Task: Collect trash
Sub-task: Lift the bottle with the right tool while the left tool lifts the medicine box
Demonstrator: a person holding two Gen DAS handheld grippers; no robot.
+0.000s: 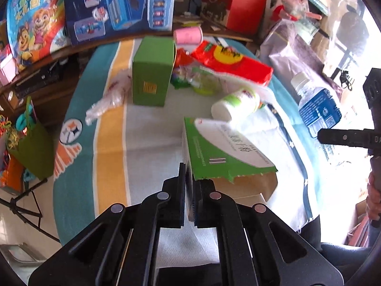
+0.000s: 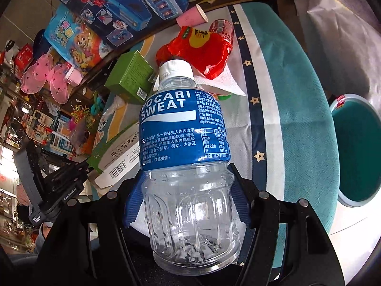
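My left gripper point(image 1: 190, 190) is shut on the edge of a flattened green and white carton point(image 1: 221, 147), which hangs tilted just above the tablecloth. In the right wrist view my right gripper point(image 2: 188, 202) is shut on a clear plastic bottle point(image 2: 185, 128) with a blue label and white cap, its blue pads point(image 2: 135, 200) pressing the bottle's ribbed lower body. The same bottle point(image 1: 316, 104) shows at the right of the left wrist view, lifted off the table. The carton point(image 2: 119, 152) lies left of the bottle in the right wrist view.
On the striped tablecloth point(image 1: 114, 143) stand a green box point(image 1: 152, 71), a red packet point(image 1: 231, 59), a pink cup point(image 1: 188, 34), a small white bottle point(image 1: 235, 104) and crumpled clear plastic point(image 1: 112, 95). A teal round bin point(image 2: 357, 147) sits beyond the table's right edge.
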